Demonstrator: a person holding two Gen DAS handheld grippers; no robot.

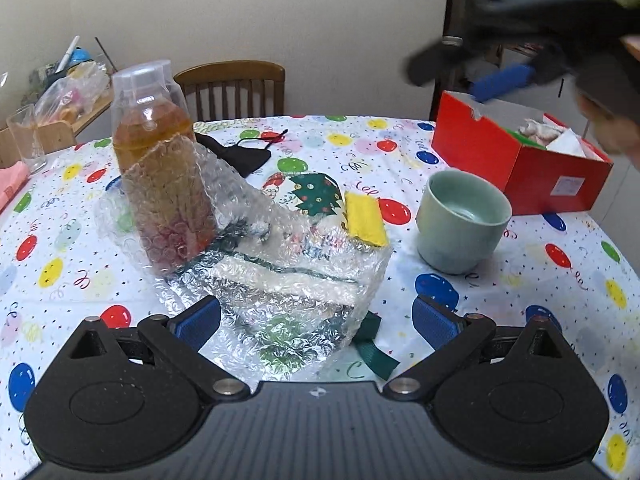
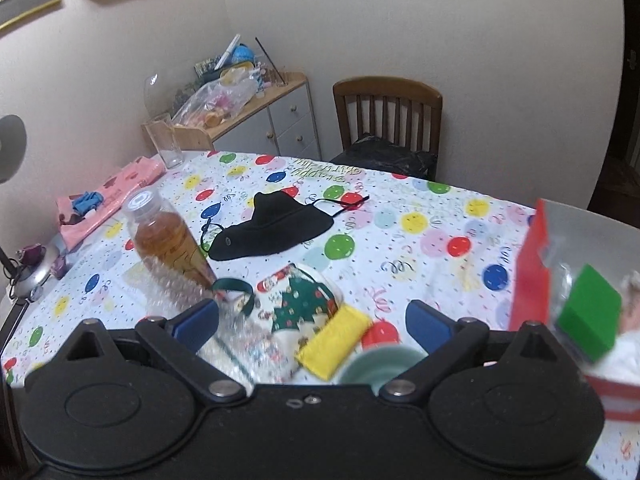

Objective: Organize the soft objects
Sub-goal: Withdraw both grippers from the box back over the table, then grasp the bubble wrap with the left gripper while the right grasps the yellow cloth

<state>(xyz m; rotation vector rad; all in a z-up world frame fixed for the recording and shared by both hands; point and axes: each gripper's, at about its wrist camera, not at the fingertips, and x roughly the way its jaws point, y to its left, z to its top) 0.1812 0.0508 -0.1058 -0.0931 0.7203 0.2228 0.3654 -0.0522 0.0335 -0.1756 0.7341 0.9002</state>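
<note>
A crumpled sheet of bubble wrap (image 1: 280, 264) lies on the balloon-print tablecloth (image 1: 520, 280), leaning against a bottle of amber liquid (image 1: 156, 152). Under it lies a Christmas-print cloth (image 1: 316, 194) with a green strap (image 1: 372, 344), and a yellow soft pad (image 1: 366, 220) beside it. A black face mask (image 2: 272, 228) lies farther back. My left gripper (image 1: 316, 320) is open, low over the near edge of the bubble wrap. My right gripper (image 2: 312, 326) is open and empty, raised above the yellow pad (image 2: 334, 342) and near the red box (image 2: 532, 268); it shows blurred in the left wrist view (image 1: 472, 68).
A pale green cup (image 1: 462, 224) stands right of the bubble wrap. The open red box (image 1: 516, 156) at the right holds a green block (image 2: 588, 316) and soft items. A glass (image 2: 164, 146), pink cloth (image 2: 108, 196), wooden chair (image 2: 388, 120) and cluttered cabinet (image 2: 280, 116) lie beyond.
</note>
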